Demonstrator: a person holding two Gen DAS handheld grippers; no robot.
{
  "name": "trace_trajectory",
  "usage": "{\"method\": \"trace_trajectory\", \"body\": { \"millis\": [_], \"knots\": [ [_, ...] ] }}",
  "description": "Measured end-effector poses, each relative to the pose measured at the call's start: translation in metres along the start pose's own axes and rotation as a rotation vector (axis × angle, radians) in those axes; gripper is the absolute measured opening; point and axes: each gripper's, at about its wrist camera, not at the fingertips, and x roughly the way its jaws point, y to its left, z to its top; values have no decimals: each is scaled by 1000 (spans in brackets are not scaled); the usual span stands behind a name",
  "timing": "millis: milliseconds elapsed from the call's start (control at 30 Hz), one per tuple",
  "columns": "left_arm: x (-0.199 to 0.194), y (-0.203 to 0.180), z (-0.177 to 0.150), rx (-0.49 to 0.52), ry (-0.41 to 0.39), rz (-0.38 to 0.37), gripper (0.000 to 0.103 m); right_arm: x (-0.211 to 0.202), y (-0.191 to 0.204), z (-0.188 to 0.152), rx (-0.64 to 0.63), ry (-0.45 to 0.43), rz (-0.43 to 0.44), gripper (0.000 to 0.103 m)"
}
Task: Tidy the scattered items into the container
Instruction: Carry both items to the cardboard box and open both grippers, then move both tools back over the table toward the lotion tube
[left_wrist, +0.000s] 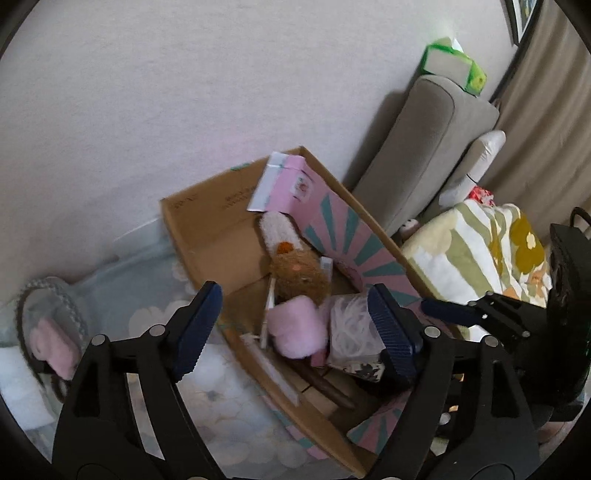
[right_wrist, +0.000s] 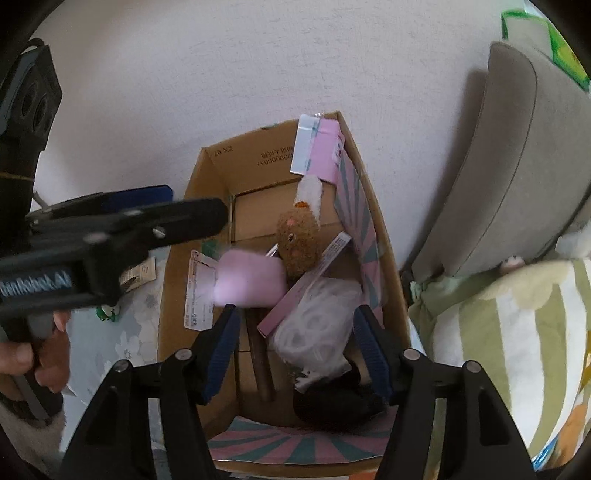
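Both my grippers hang spread wide with nothing between their fingers. My left gripper (left_wrist: 291, 328) hovers over the near corner of the box (left_wrist: 207, 236), and my right gripper (right_wrist: 295, 347) sits above its near end. Just ahead of my right gripper's fingers lie a pink puff (right_wrist: 251, 282), a brown plush (right_wrist: 299, 243) beyond it, a bag (right_wrist: 317, 328) between the fingers' line, and a pink carton (right_wrist: 306, 288) leaning across.

wall (left_wrist: 184, 92): white, textured | floor: pale blue floral rug (left_wrist: 229, 406) | grey armchair (left_wrist: 424, 155) (green box (left_wrist: 454, 64) on top) | beige curtain (left_wrist: 546, 110)
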Motion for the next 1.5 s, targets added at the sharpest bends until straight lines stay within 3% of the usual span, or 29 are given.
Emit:
{"method": "trace_trajectory", "body": {
  "millis": [400, 600, 800, 933, 1233, 1367, 1500],
  "knots": [
    [-46, 66, -26, -138, -33, 83, 81, -14, 22, 14, -26, -82, 19, 60],
    [-81, 113, -63, -208, -43, 207, 81, -9, 59, 25, -89, -93, 59, 60],
    [-115, 171, -120, -312, -51, 304, 82, 0, 104, 34, -175, -73, 116, 60],
    [-120, 196, -154, -344, -34, 302, 82, 13, 143, 39, -314, -38, 146, 60],
    [-83, 208, -195, -220, 21, 205, 82, 63, 233, 48, -957, 145, 226, 60],
    [-60, 206, -197, -176, 40, 171, 82, 90, 256, 44, -1120, 214, 323, 60],
    [-42, 203, -194, -133, 30, 146, 82, 127, 272, 46, -1219, 286, 345, 60]
  ]
}}
